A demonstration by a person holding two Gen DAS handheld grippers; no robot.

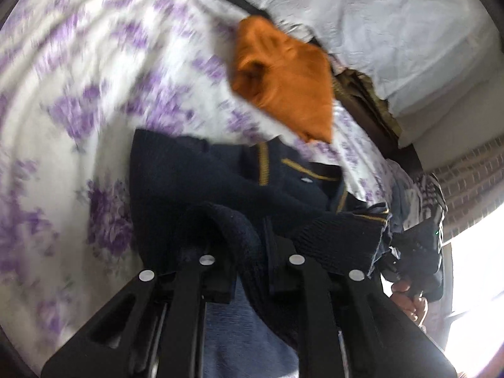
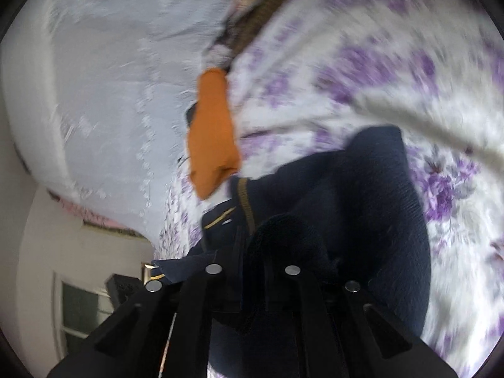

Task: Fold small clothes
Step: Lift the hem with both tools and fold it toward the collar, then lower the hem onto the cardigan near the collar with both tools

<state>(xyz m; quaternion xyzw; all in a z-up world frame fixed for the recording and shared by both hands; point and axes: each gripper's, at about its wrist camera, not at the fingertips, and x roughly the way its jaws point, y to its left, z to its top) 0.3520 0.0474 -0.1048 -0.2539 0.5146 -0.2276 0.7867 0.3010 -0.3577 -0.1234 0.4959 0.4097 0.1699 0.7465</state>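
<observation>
Left wrist view. The left gripper [image 1: 249, 249] is clenching a bunched fold of the navy knit sweater [image 1: 220, 182], with the knit rising up between its fingers. The rest of the sweater is draping away from the gripper onto the floral bedsheet [image 1: 94, 94], its yellow-trimmed collar lying far of the gripper and slightly to the right. An orange garment [image 1: 283, 88] is resting farther off on the bed, just beyond the collar. A hand [image 1: 409, 299] is showing at the near right edge, next to a ribbed hem with yellow trim.

Risk in this view: the gripper is holding a thick roll rather than a single edge, so the knit is likely to slip or release unevenly, producing a crooked fold. The frame is blurring, which suggests fast motion; a quick pull could be dragging the collar toward the orange garment and disturbing it.

Right wrist view. The right gripper [image 2: 255, 261] is likewise gripping a dark fold of the navy knit sweater [image 2: 362, 195], which is filling the space between its fingers. The sweater's body is spreading far and right of the gripper on the floral bedsheet [image 2: 378, 63]; the collar is lying to the left, near the orange garment [image 2: 214, 132].

Risk in this view: with both grippers holding bunched cloth close together, uneven tension is likely to be twisting the sweater instead of laying it flat.
</observation>
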